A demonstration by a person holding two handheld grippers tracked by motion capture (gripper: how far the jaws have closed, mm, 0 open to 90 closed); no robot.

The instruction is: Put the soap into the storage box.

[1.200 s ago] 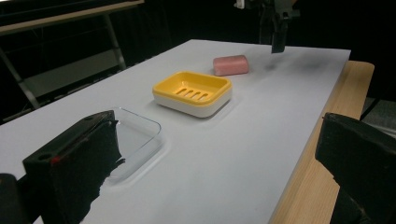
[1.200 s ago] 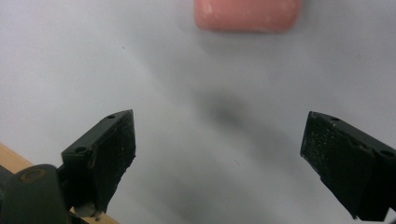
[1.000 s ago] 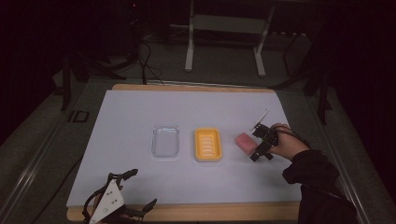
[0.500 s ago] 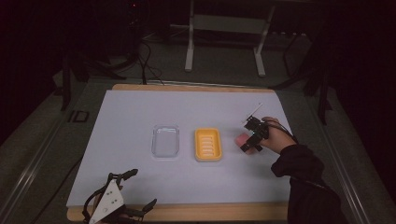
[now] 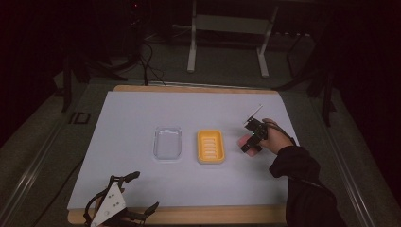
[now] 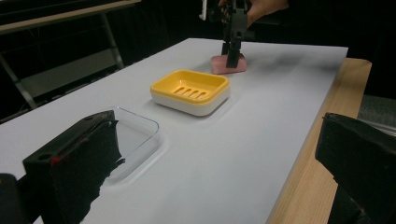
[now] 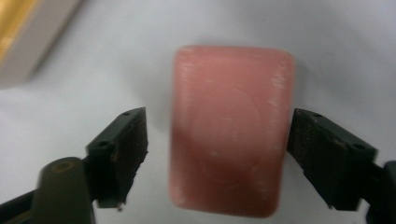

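Since a second ago the right gripper (image 5: 249,142) has moved in from the right edge of the white sheet (image 5: 142,113) and dropped onto the pink soap bar (image 7: 231,126); the person's hand (image 5: 274,137) is now tilted down over it. Right gripper jaws are spread, one on each side of the soap, right jaw about touching its edge, left jaw with a visible gap, not clamped. Soap lies flat on the sheet toward the right edge, just beside the yellow soap dish (image 5: 210,146), apart from it. Dish sits mid-sheet, slotted yellow insert in a white base, empty. Clear plastic tray (image 5: 167,143) lies just left of the dish, apart from it, also empty. Left gripper (image 5: 124,203) rests unattended at the near left corner of the wooden table (image 5: 189,215), partly over the sheet's near edge, jaws wide apart, nothing between them. Same position as before for dish, tray, left gripper.
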